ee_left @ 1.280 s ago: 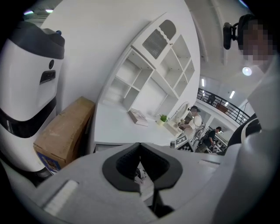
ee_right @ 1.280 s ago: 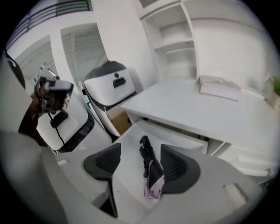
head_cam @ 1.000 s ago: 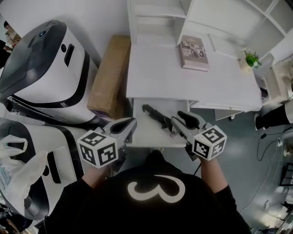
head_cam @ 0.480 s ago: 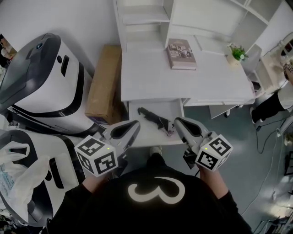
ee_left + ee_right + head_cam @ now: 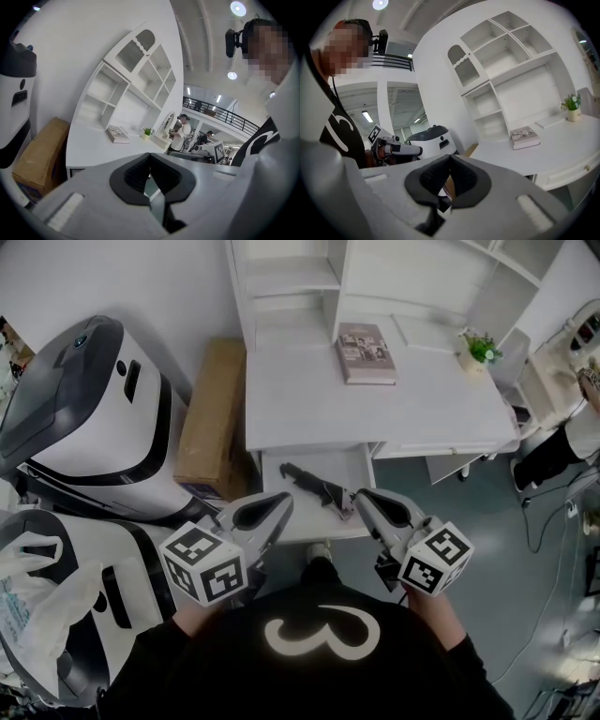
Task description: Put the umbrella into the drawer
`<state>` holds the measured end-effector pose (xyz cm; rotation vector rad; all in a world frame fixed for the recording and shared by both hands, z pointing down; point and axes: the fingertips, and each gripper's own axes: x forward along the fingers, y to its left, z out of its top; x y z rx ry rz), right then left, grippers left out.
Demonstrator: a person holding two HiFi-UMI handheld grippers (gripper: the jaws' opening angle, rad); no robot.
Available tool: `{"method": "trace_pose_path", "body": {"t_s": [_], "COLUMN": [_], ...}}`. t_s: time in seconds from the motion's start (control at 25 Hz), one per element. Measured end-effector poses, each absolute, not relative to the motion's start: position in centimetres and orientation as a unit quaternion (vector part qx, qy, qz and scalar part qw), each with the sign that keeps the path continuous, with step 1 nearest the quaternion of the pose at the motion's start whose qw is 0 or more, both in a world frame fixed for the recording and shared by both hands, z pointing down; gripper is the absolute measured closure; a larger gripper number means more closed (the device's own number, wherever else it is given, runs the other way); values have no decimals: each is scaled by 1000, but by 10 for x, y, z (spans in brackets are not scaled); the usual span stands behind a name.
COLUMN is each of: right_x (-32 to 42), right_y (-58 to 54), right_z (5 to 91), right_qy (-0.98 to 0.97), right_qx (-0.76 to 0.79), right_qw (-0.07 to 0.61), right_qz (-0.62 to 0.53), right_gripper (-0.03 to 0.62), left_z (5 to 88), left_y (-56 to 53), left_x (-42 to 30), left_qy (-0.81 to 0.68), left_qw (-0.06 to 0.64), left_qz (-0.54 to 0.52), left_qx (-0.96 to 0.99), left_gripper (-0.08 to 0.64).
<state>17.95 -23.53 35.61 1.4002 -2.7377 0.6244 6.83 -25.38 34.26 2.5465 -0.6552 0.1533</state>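
A black folded umbrella (image 5: pixel 314 487) lies slantwise in the open white drawer (image 5: pixel 298 521) under the desk (image 5: pixel 375 409). My left gripper (image 5: pixel 279 504) hangs over the drawer's front left corner, shut and empty. Over the front right corner is my right gripper (image 5: pixel 362 499), also shut with nothing in it, its tip just short of the umbrella's near end. In the left gripper view the pads of the left gripper (image 5: pixel 150 157) meet, and in the right gripper view those of the right gripper (image 5: pixel 450 157) do too. The umbrella is hidden in both gripper views.
On the desk lie a book (image 5: pixel 364 339) and a small potted plant (image 5: pixel 480 349). A cardboard box (image 5: pixel 214 418) leans at the desk's left, beside two white-and-grey machines (image 5: pixel 89 409). White shelves (image 5: pixel 291 277) rise behind. A person (image 5: pixel 572 442) stands at the right.
Both grippers have drawn back from the drawer toward my body and risen. The right gripper has left the umbrella's near end. The umbrella has stayed in the drawer.
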Motion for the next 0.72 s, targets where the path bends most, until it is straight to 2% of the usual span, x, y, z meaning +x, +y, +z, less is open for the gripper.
{"method": "trace_pose_path", "body": {"t_s": [0.72], "right_x": [178], "right_y": [-228], "right_z": [368], "right_qy": [-873], "right_qx": [443], "right_qw": [12], "right_qz": [204], "right_gripper": [589], "left_z": [355], "left_y": [-250], "left_x": [72], "left_qy": [-239], "left_qw": [260], "left_qz": [71], "left_qx": [933], "left_gripper": [551]}}
